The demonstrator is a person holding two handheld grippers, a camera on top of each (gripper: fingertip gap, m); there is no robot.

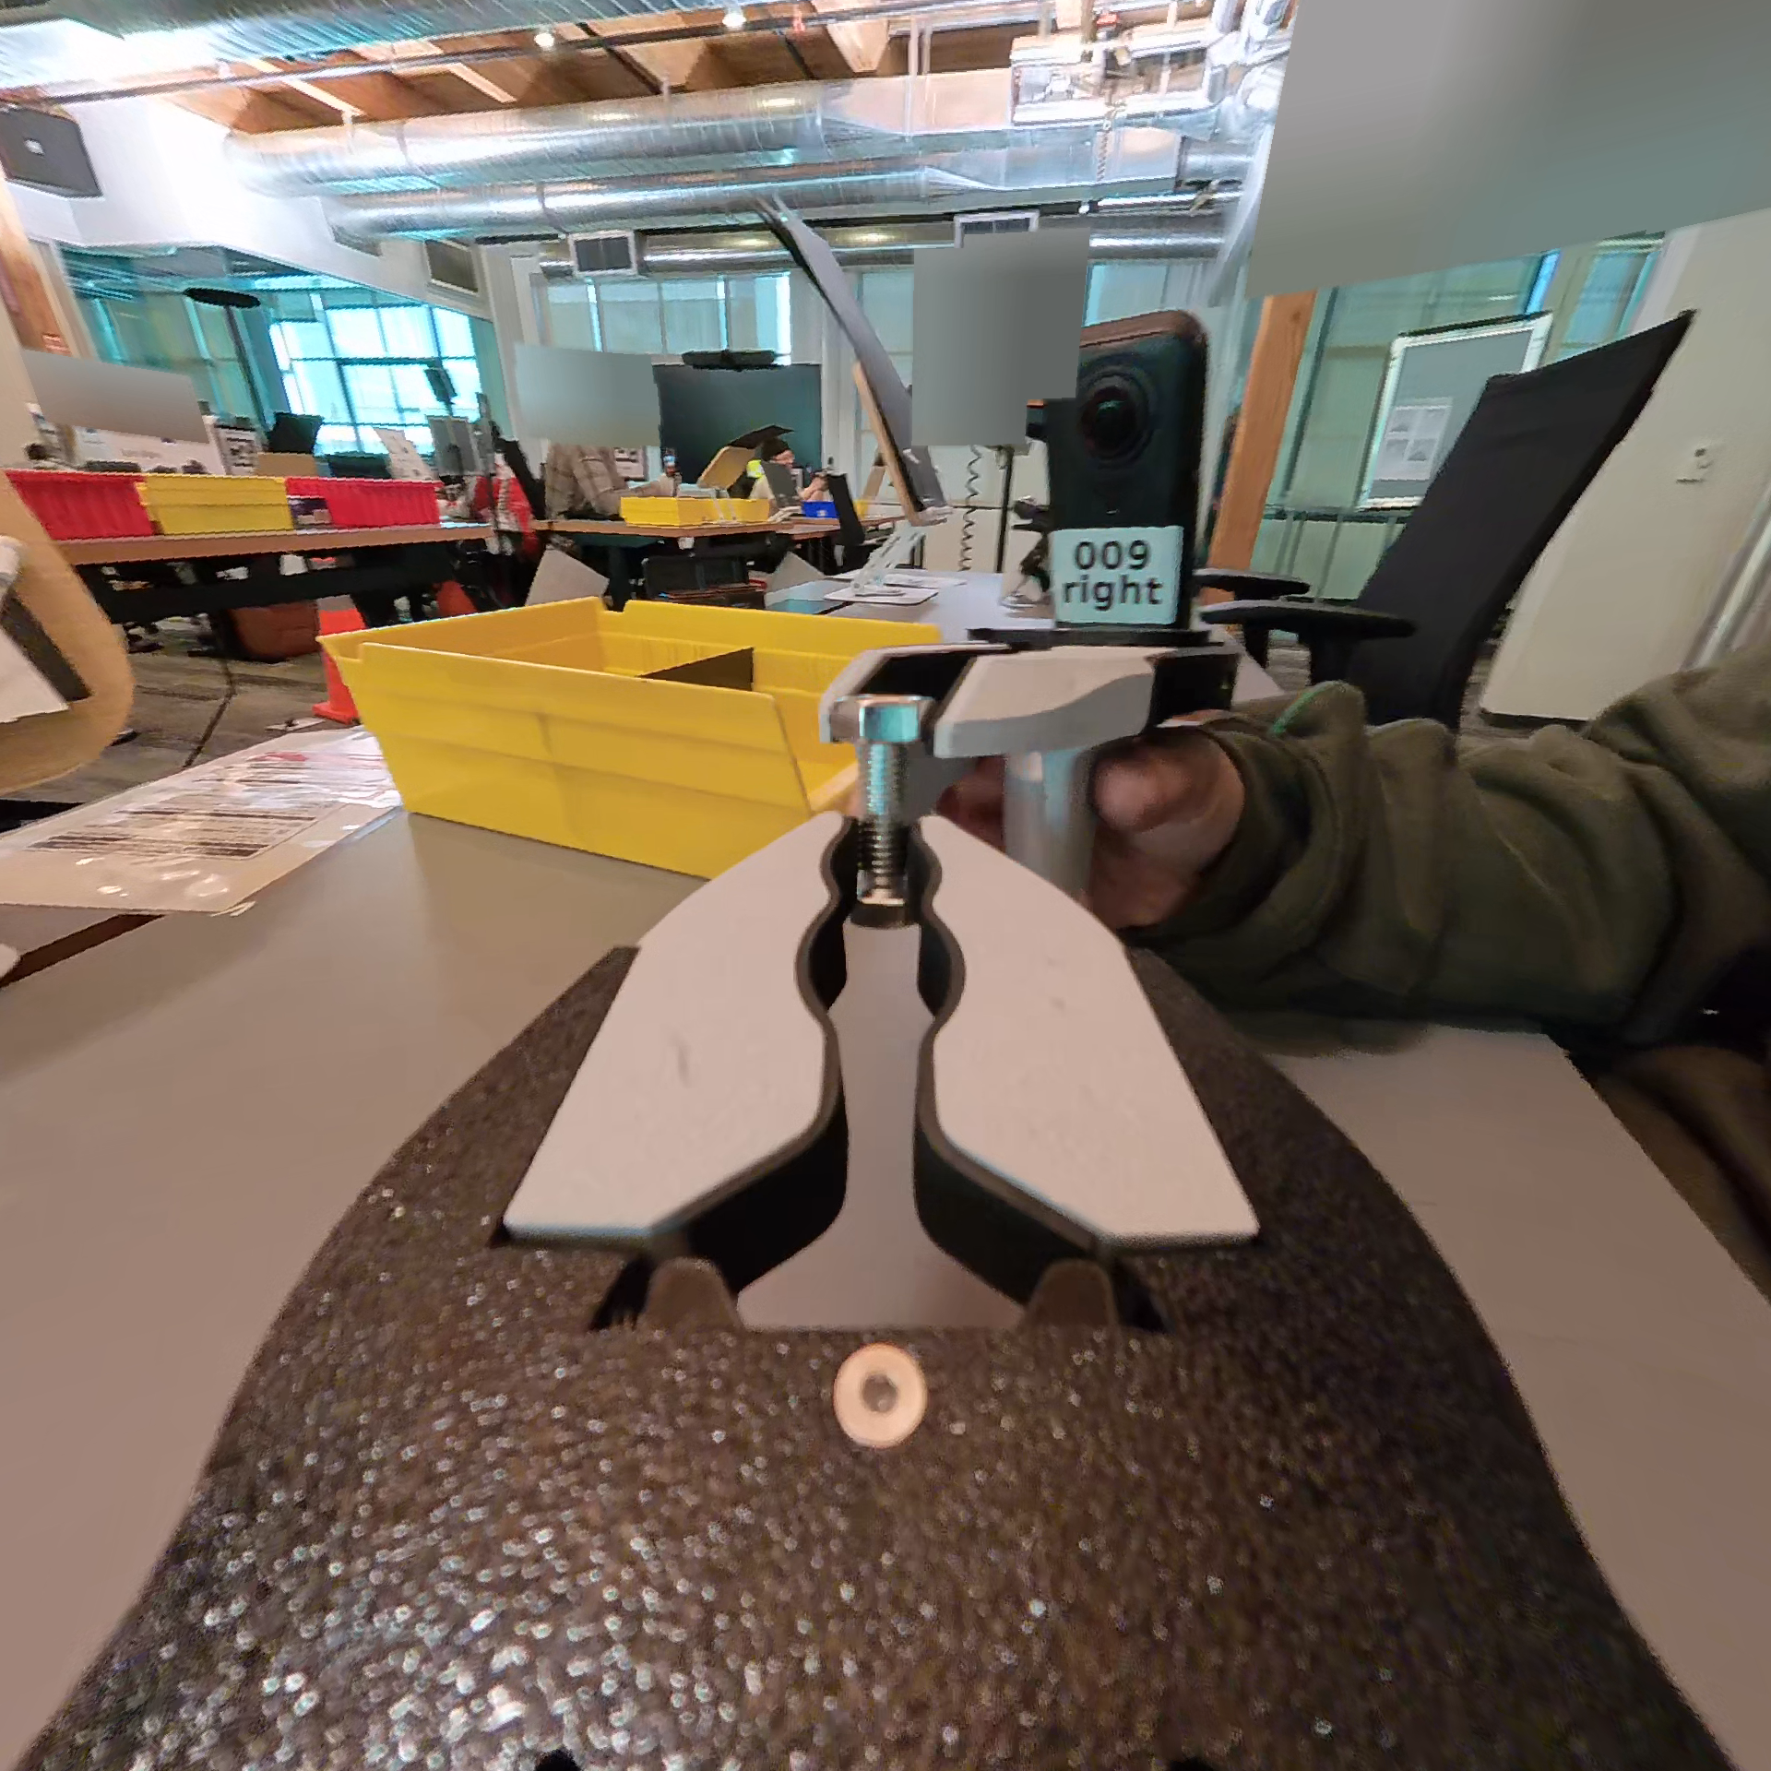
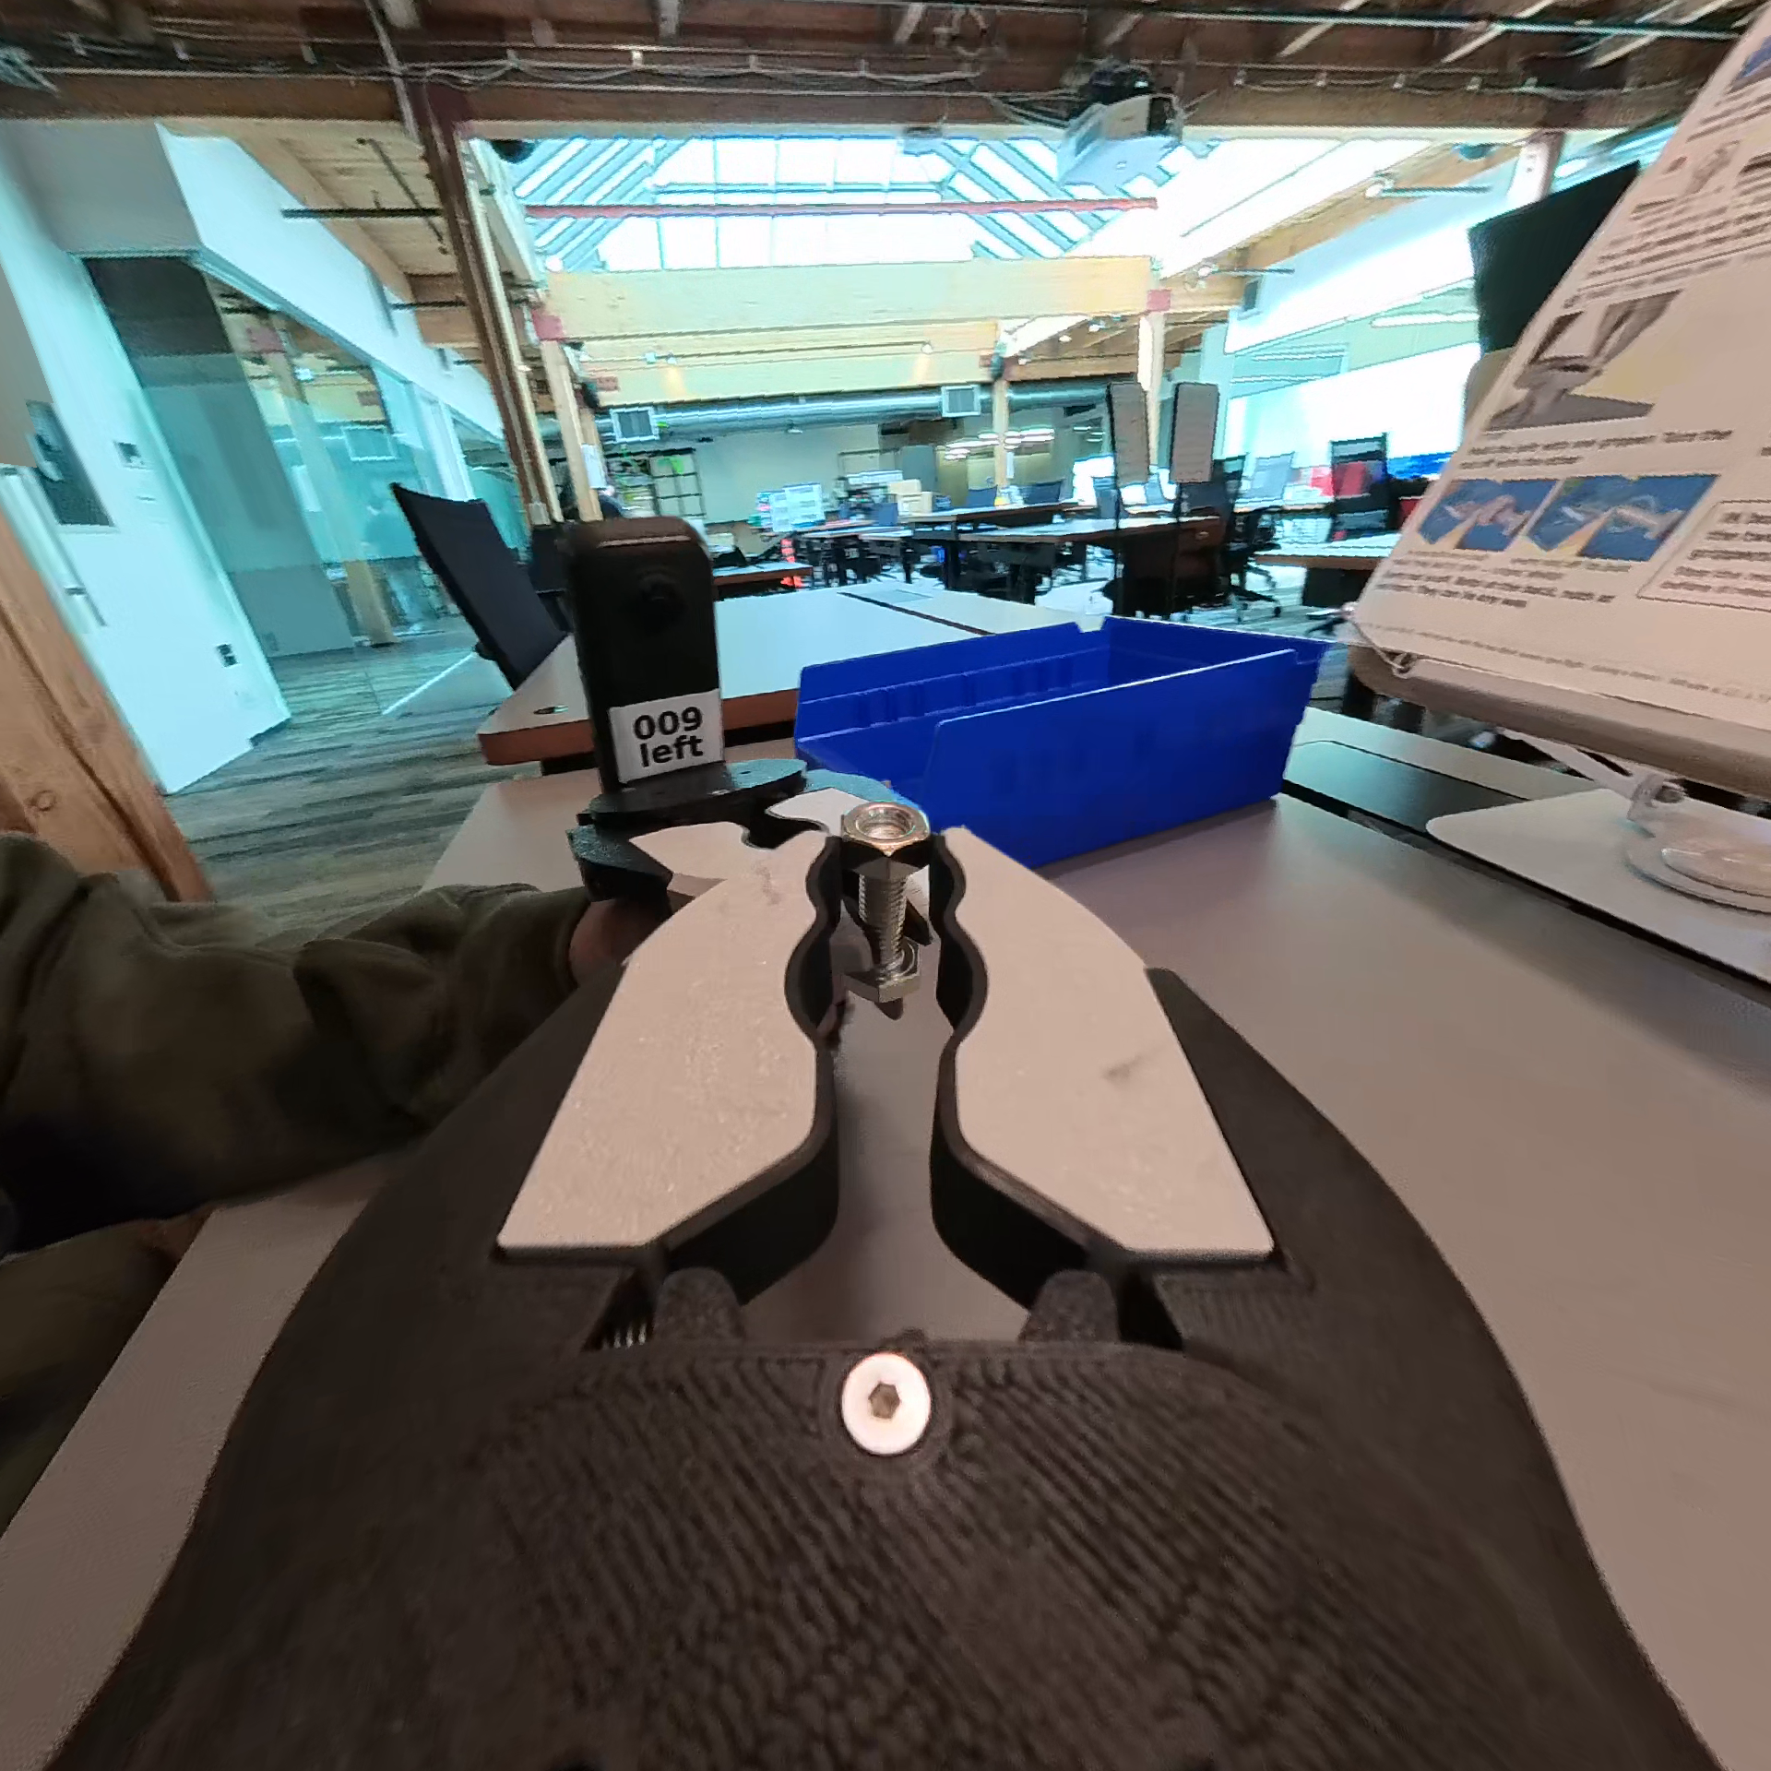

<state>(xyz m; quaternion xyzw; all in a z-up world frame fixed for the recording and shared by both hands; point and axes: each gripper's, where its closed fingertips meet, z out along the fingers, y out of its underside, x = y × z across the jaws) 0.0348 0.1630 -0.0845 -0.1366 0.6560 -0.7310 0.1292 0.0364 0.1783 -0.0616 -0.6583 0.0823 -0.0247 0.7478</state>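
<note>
A steel bolt (image 1: 880, 767) stands upright over the grey table (image 1: 287, 1054), hex head on top. My left gripper (image 1: 877, 848) is shut on its lower threaded end, where a nut (image 1: 882, 891) sits. My right gripper (image 1: 896, 714) comes in from the right, held by a hand in a green sleeve (image 1: 1437, 843), and is shut on the bolt's head. In the right wrist view the bolt (image 2: 884, 891) sits between my right gripper's (image 2: 886, 853) fingertips, with the nut (image 2: 886, 977) below. The left gripper (image 2: 757, 839) shows just behind it.
A yellow bin (image 1: 575, 747) stands behind the bolt in the left wrist view, with printed sheets (image 1: 192, 824) to its left and a black chair (image 1: 1533, 527) at right. A blue bin (image 2: 1054, 747) and an instruction sheet on a stand (image 2: 1581, 431) are in the right wrist view. The tips of both grippers are at nearly the same place.
</note>
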